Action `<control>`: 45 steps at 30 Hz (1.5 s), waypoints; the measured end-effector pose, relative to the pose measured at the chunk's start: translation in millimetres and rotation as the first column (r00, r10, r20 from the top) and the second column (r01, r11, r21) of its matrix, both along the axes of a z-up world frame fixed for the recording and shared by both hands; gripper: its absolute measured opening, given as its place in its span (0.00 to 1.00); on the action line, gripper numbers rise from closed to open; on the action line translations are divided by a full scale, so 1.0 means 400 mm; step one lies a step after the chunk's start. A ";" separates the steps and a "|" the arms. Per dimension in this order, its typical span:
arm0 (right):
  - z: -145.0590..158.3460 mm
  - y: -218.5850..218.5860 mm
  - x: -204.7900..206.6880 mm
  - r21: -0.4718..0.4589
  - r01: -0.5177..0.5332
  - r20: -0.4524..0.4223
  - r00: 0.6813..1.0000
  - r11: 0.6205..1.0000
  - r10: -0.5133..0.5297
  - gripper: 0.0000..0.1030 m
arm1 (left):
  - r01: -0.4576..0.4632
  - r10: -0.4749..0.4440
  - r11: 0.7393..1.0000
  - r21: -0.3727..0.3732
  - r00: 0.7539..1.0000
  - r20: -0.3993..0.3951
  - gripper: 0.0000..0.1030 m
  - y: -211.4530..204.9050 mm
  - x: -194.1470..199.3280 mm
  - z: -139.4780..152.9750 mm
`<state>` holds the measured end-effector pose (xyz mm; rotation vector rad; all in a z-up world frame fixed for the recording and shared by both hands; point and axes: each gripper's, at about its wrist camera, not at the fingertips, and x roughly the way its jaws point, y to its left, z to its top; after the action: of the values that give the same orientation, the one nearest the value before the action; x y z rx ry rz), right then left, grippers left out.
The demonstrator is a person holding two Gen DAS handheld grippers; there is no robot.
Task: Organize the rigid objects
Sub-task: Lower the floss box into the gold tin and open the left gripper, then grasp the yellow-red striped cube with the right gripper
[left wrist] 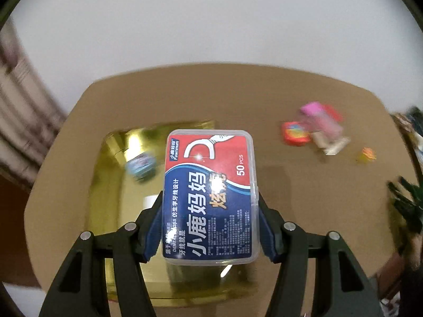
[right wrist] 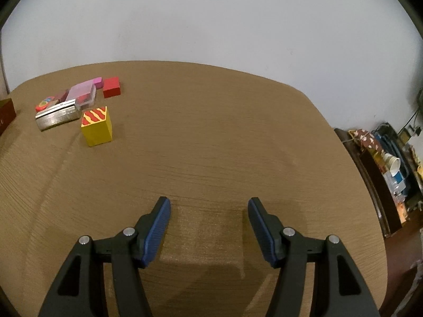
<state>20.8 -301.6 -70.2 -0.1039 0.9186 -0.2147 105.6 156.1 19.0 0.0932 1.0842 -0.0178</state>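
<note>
A clear plastic dental floss box (left wrist: 210, 195), its red and blue label marked 50 PCS, sits pinched between the blue pads of the left gripper (left wrist: 210, 219), which press against its 2 long sides near the lower half. The box is held above a shiny gold tray (left wrist: 111, 185) that rests on the brown table (left wrist: 238, 92); inside the tray, to the left of the box, lies a small blue-and-white item (left wrist: 141, 166), too blurred to identify. Farther right on the table, well apart from the tray, a blurred cluster of objects (left wrist: 314, 129) shows in pink, red and pale tones. The right wrist view gives that cluster sharply: a yellow block (right wrist: 97, 126) with red wavy stripes on top stands nearest, just beside a silver bar-shaped piece (right wrist: 58, 115), with a clear case (right wrist: 82, 93), a pink block (right wrist: 97, 82) and a red block (right wrist: 111, 87) behind them, and a small round red item (right wrist: 43, 104) at the left end. The right gripper (right wrist: 208, 219) hovers over bare table with its fingers spread apart, nothing between them. A cluttered dark shelf (right wrist: 391, 163) stands beyond the table's right edge.
</note>
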 end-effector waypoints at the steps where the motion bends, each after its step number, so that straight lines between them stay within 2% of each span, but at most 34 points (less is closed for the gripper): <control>1: 0.000 0.003 0.001 -0.006 0.000 -0.001 1.000 1.000 0.000 0.61 | -0.014 0.014 1.000 0.019 1.000 -0.009 0.55 0.011 0.003 -0.012; 2: -0.001 0.003 0.002 -0.009 0.001 -0.002 1.000 1.000 -0.001 0.61 | -0.030 0.031 0.999 0.032 0.999 -0.025 0.55 0.033 0.008 -0.027; 5: -0.003 0.006 0.005 -0.014 0.001 -0.006 1.000 1.000 -0.001 0.62 | -0.077 0.076 0.997 -0.008 0.995 -0.064 0.55 0.085 0.006 -0.050; 7: -0.003 0.009 0.008 -0.019 0.001 -0.007 1.000 1.000 -0.001 0.62 | -0.083 0.084 0.996 0.019 0.993 -0.088 0.55 0.073 0.007 -0.069; 10: -0.004 0.014 0.007 -0.034 -0.001 -0.007 1.000 0.999 0.001 0.62 | -0.066 0.068 0.998 0.020 0.991 -0.118 0.55 0.069 0.004 -0.096; 13: -0.004 0.022 0.006 -0.051 -0.002 -0.006 1.000 0.999 0.001 0.62 | -0.077 0.083 0.996 0.043 0.985 -0.151 0.57 0.093 0.009 -0.115; 17: -0.004 0.022 0.006 -0.053 -0.002 -0.006 1.000 0.999 0.001 0.62 | -0.107 0.115 0.992 0.059 0.981 -0.156 0.70 0.101 0.011 -0.120; 21: -0.004 0.021 0.005 -0.053 -0.002 -0.005 1.000 0.999 0.001 0.62 | -0.132 0.137 0.989 0.065 0.986 -0.094 0.69 0.091 -0.027 -0.084; 24: -0.004 0.020 0.006 -0.051 -0.001 -0.007 1.000 0.999 0.001 0.62 | -0.114 0.115 0.993 0.029 0.993 -0.019 0.69 0.042 -0.073 -0.026; 28: -0.005 0.015 0.006 -0.040 0.002 -0.010 1.000 0.999 -0.002 0.62 | 0.023 -0.025 0.999 0.027 0.996 0.080 0.70 -0.123 -0.141 0.043; 30: -0.004 0.012 0.010 -0.024 0.007 -0.012 1.000 1.000 -0.008 0.62 | 0.095 -0.097 0.995 0.022 0.988 0.121 0.82 -0.219 -0.170 0.052; 32: 0.007 0.014 0.018 0.012 -0.012 -0.016 1.000 1.000 0.013 0.62 | 0.195 -0.193 0.981 -0.011 0.975 0.105 0.86 -0.320 -0.178 0.022; 34: 0.036 0.034 0.037 0.066 -0.069 -0.023 0.997 0.995 0.070 0.62 | 0.226 -0.225 0.974 0.005 0.970 0.094 0.86 -0.390 -0.170 -0.022; 36: 0.074 0.068 0.054 0.074 -0.124 -0.010 0.992 0.990 0.125 0.62 | 0.279 -0.281 0.960 0.029 0.958 0.054 0.86 -0.460 -0.148 -0.088; 38: 0.110 0.118 0.088 0.065 -0.210 -0.021 0.977 0.975 0.212 0.62 | 0.286 -0.288 0.956 0.058 0.957 0.021 0.86 -0.502 -0.126 -0.152; 40: 0.124 0.162 0.127 0.063 -0.270 -0.047 0.961 0.961 0.273 0.62 | 0.289 -0.289 0.957 0.033 0.957 -0.001 0.86 -0.511 -0.111 -0.191; 43: 0.108 0.186 0.186 0.044 -0.281 -0.103 0.953 0.959 0.284 0.62 | 0.250 -0.250 0.968 0.006 0.968 -0.006 0.86 -0.493 -0.085 -0.224; 45: 0.091 0.187 0.215 0.077 -0.279 -0.127 0.949 0.957 0.287 0.62 | 0.211 -0.211 0.977 -0.004 0.977 -0.022 0.85 -0.477 -0.061 -0.245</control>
<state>106.6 -226.9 -33.7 -0.1973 1.0343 0.0873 81.1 -34.6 -79.1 0.2068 1.0925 -0.2115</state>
